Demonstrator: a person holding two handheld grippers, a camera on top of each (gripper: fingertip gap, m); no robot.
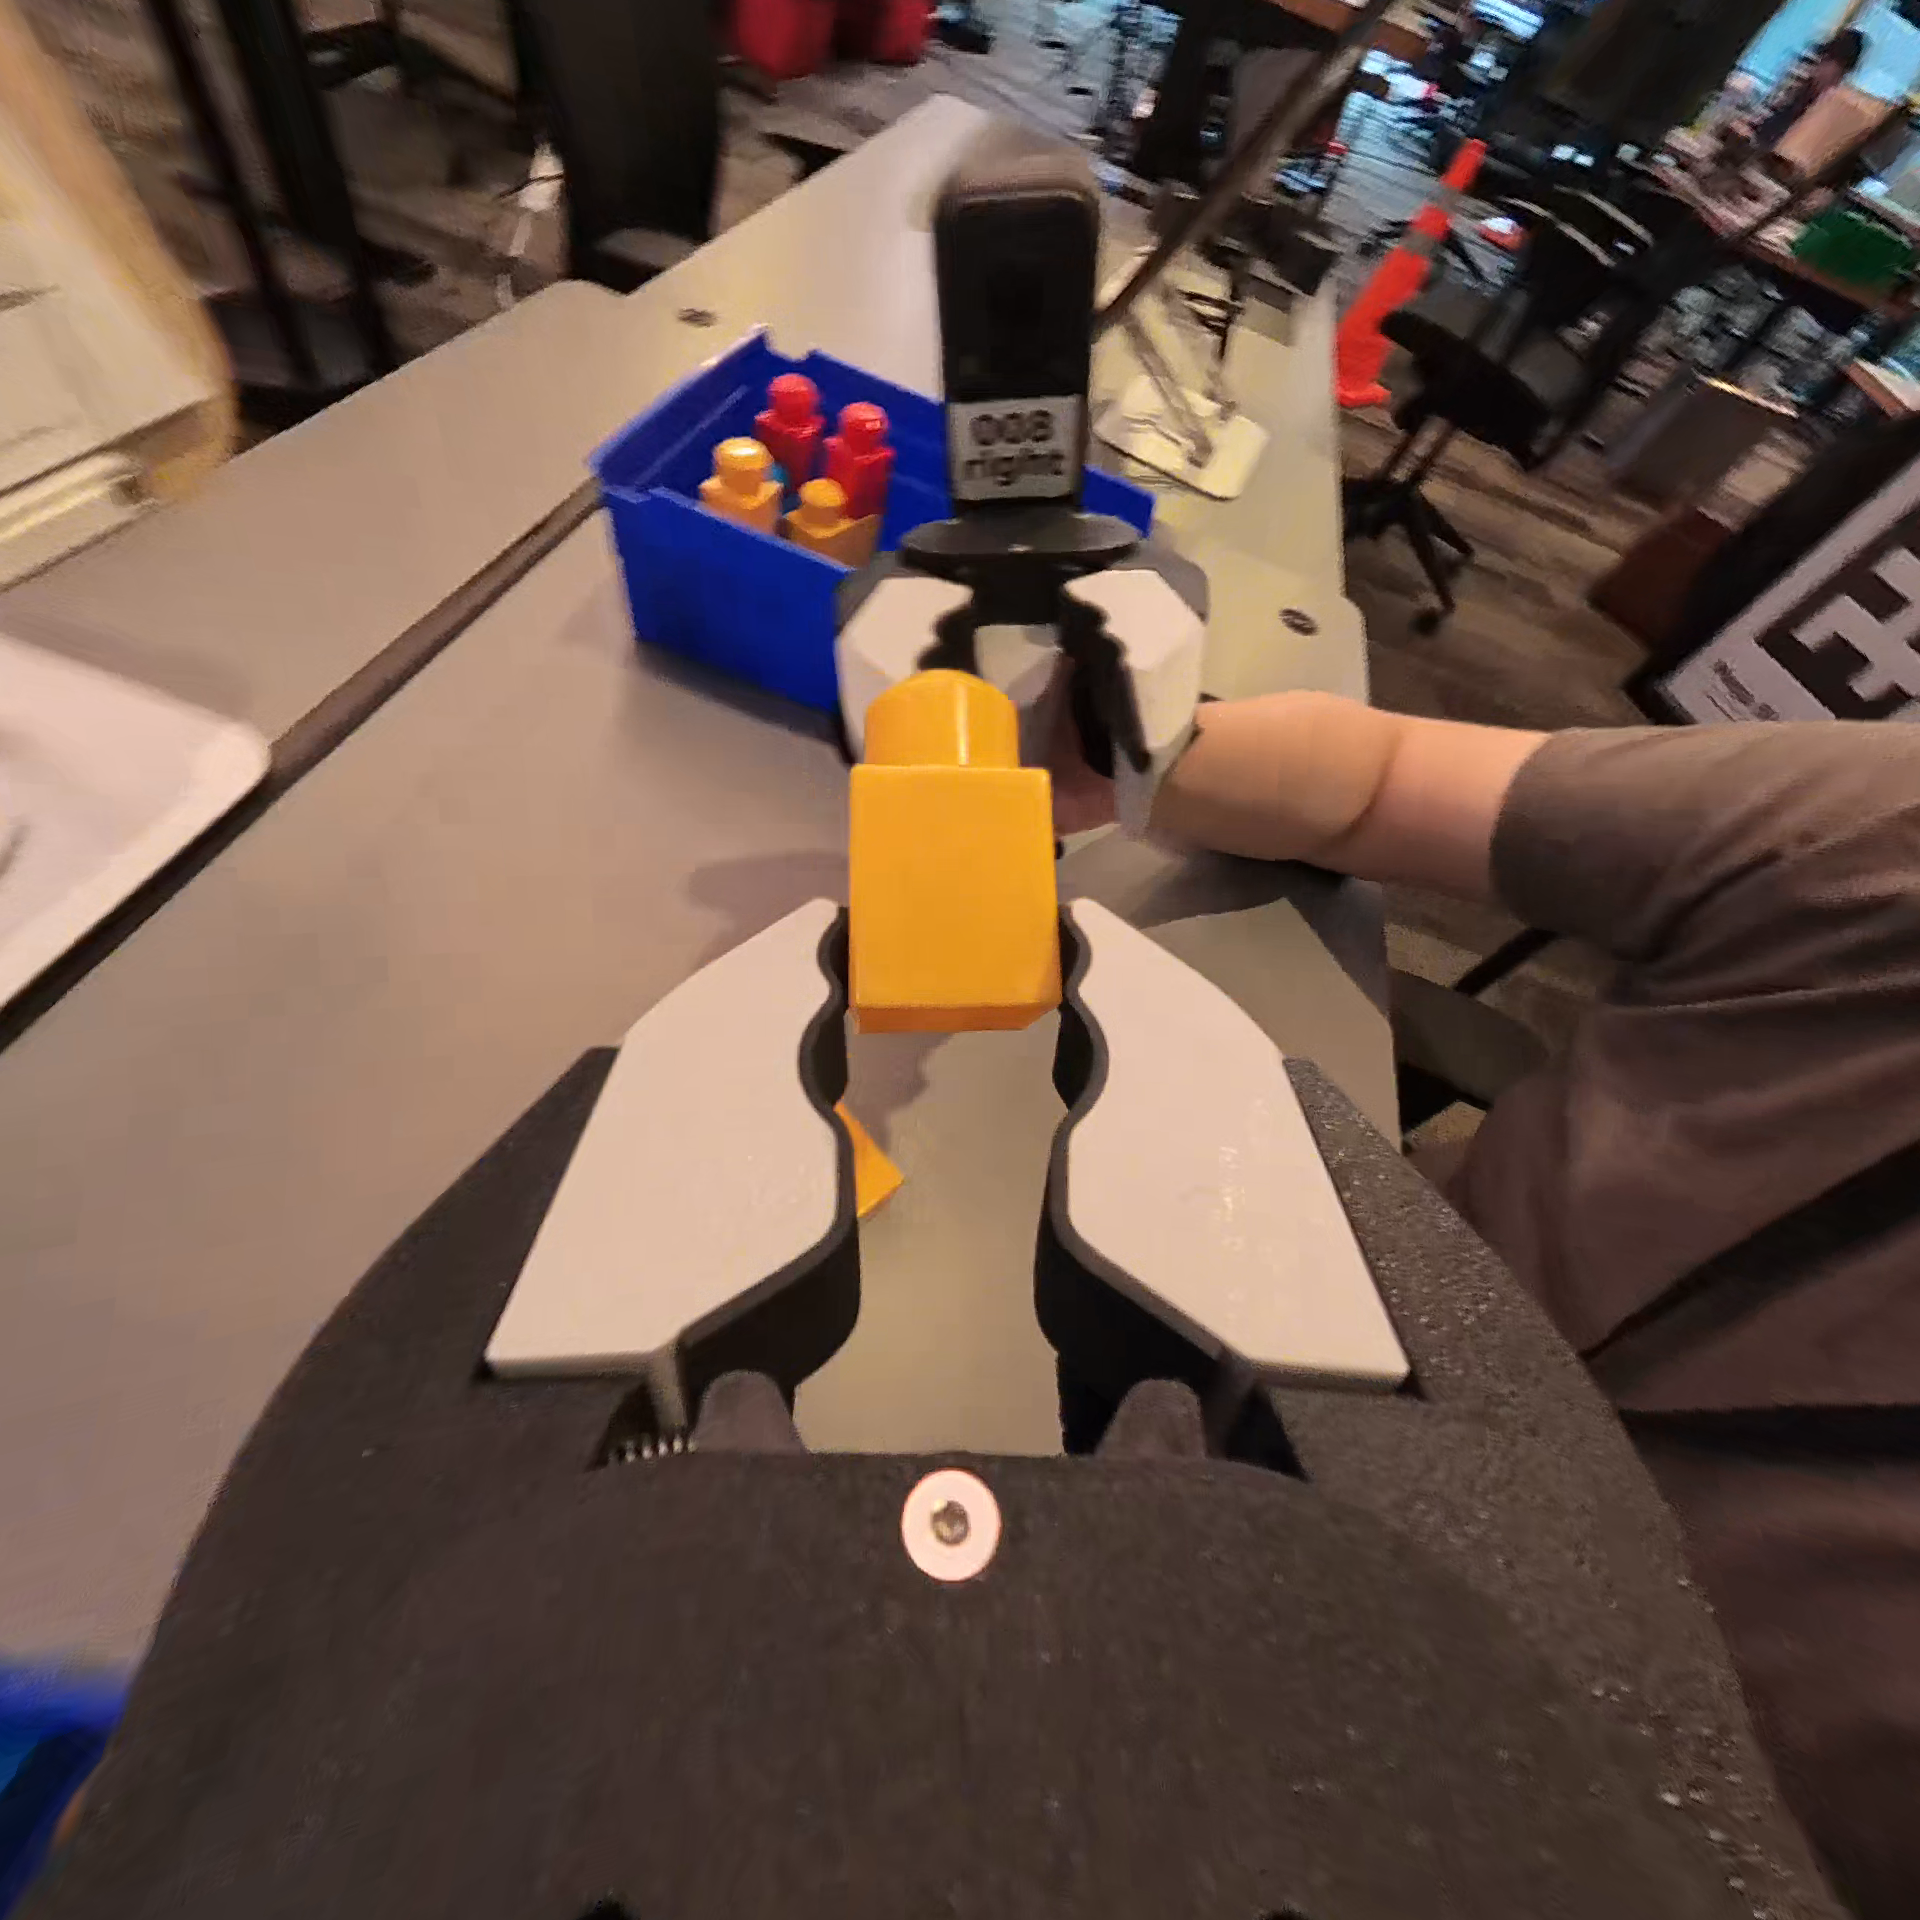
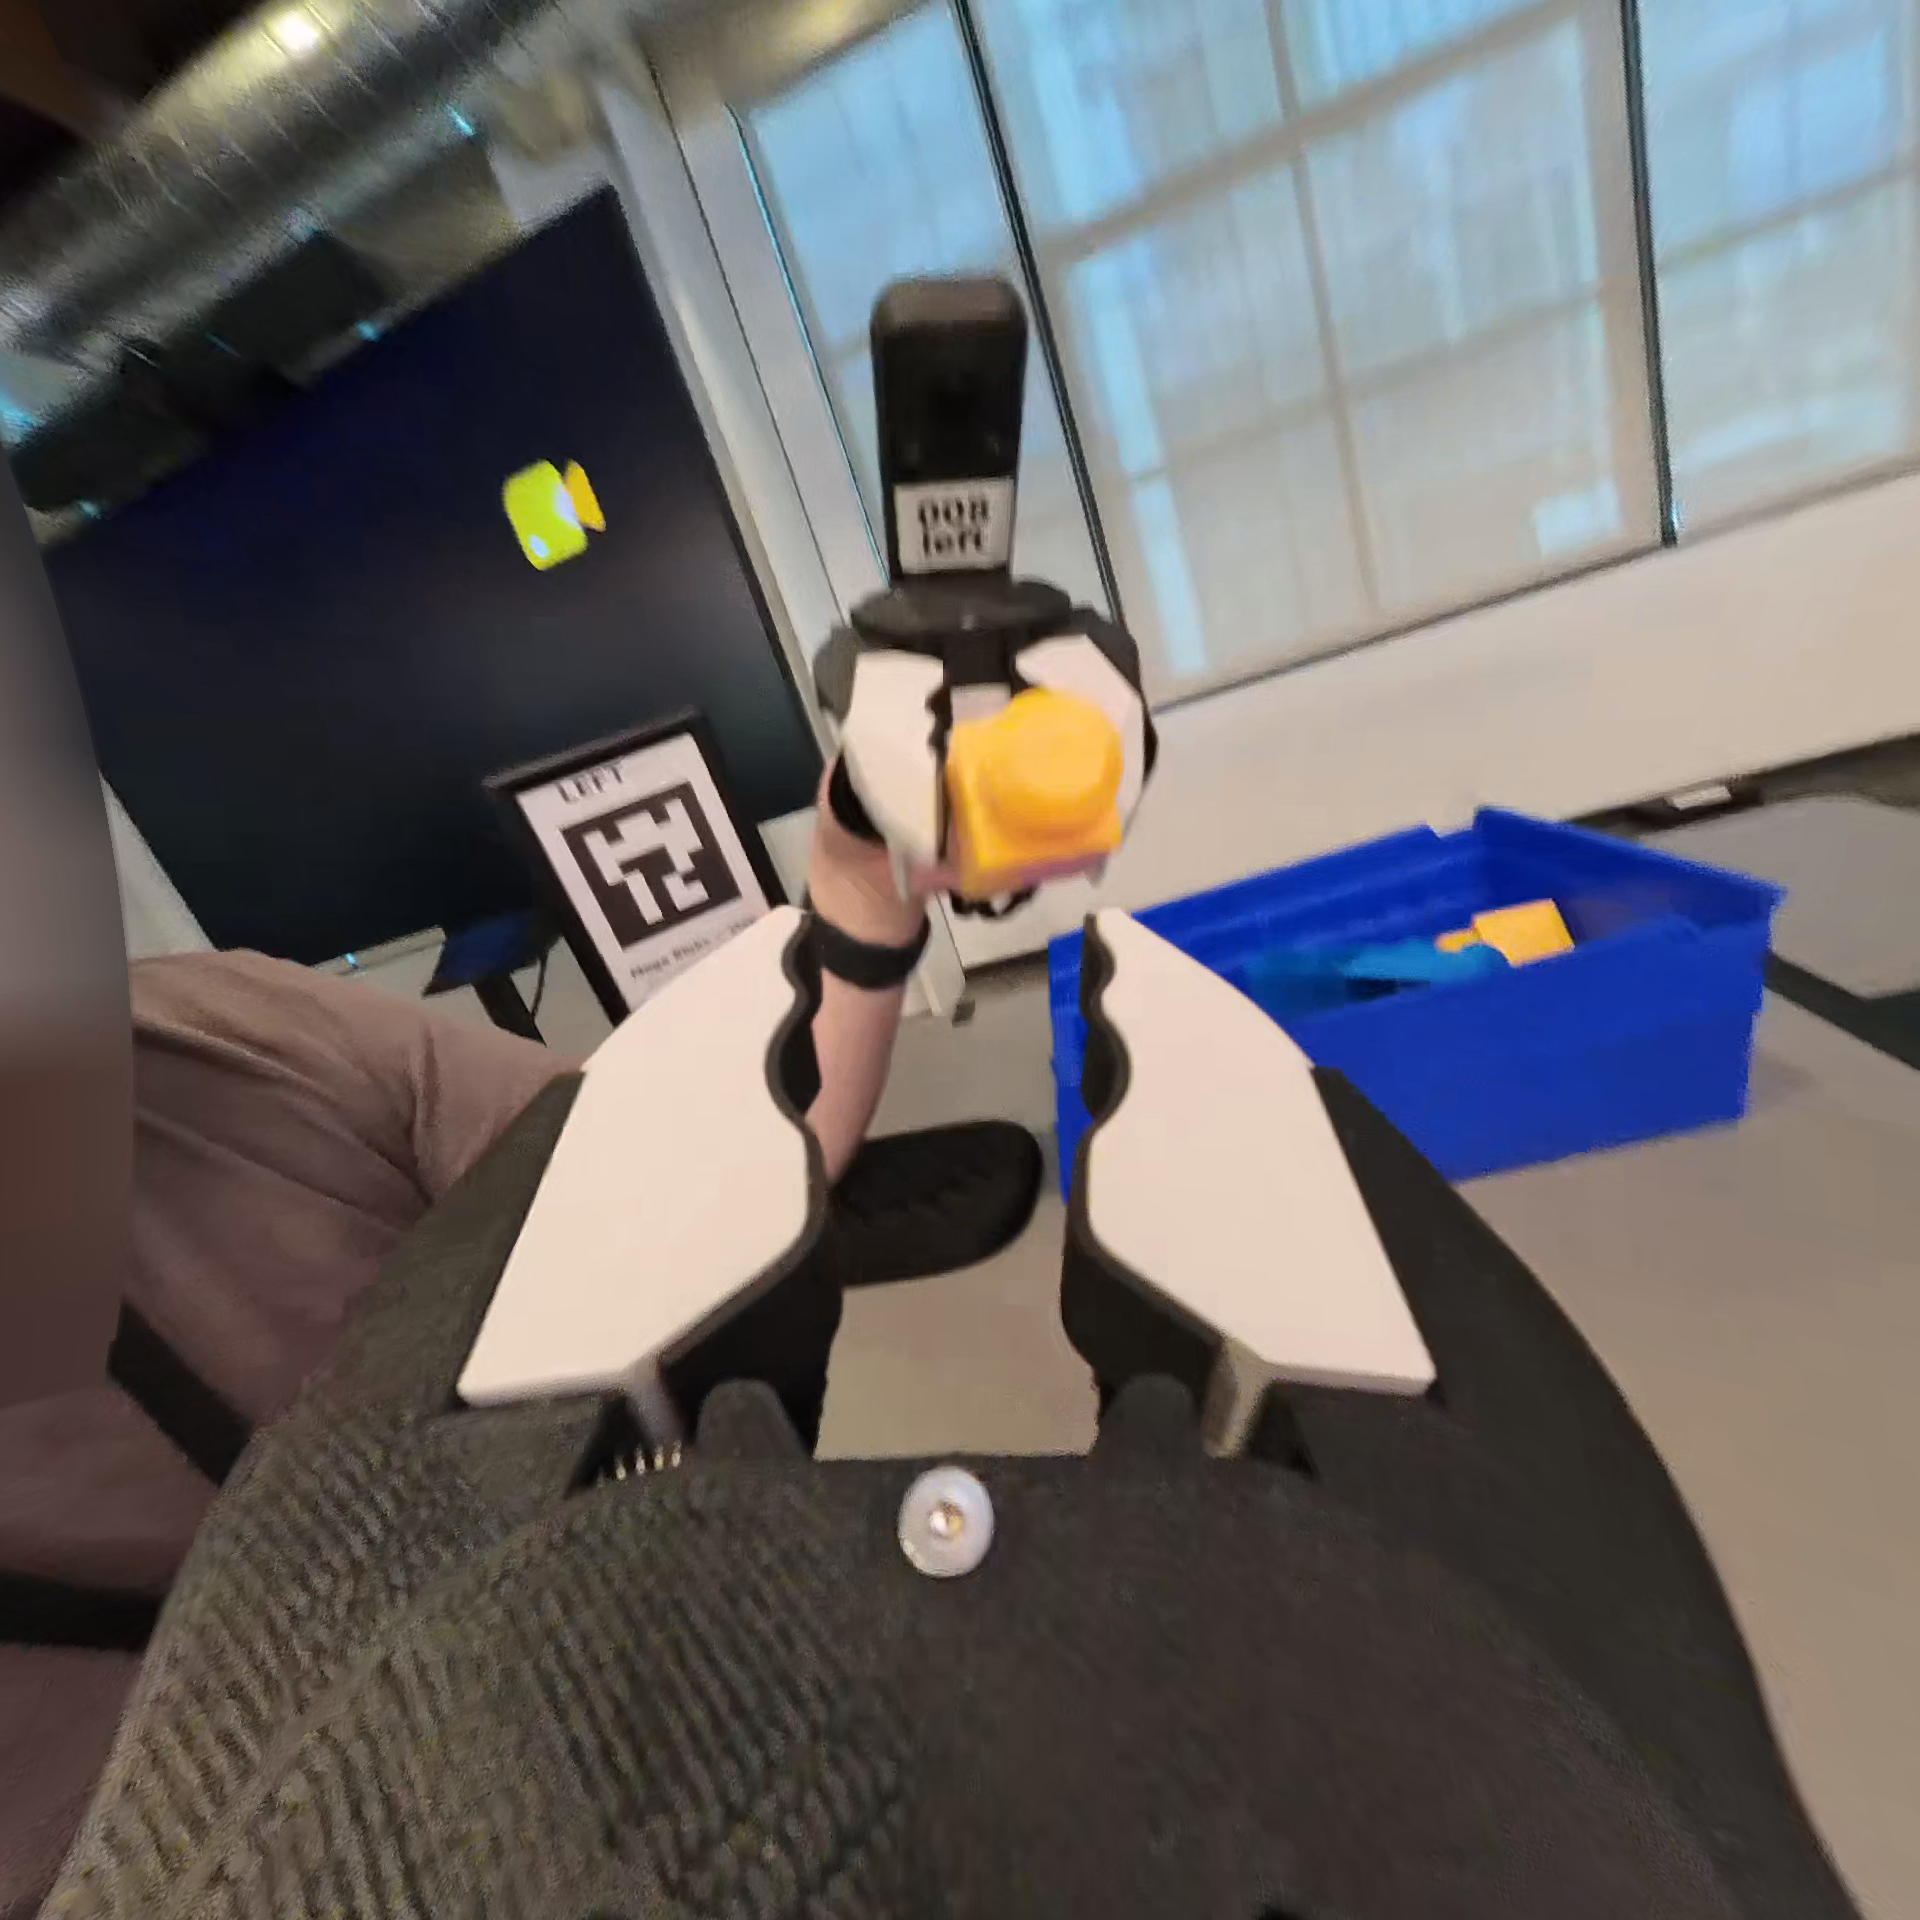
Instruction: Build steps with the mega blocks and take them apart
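Task status: early or between stages, as a judgement; no stepped stack shows on the grey surface (image 1: 436, 935)

Orange block (image 1: 951, 894): single-stud piece, lifted clear of the surface, stud pointing away from the left wrist camera toward the other tool

Left hand-held gripper (image 1: 951, 935): fingers pinching the orange block by its two sides, held roughly level above the surface

Right hand-held gripper (image 2: 945, 935): fingers spread, nothing between them, facing the left one and near the block's stud without touching it

Blue bin (image 1: 727, 592): on the surface beyond, holding red blocks (image 1: 826, 426) and more orange blocks (image 1: 743, 483)

Orange fragment (image 1: 868, 1174): lies on the surface under the left fingers; kind unclear
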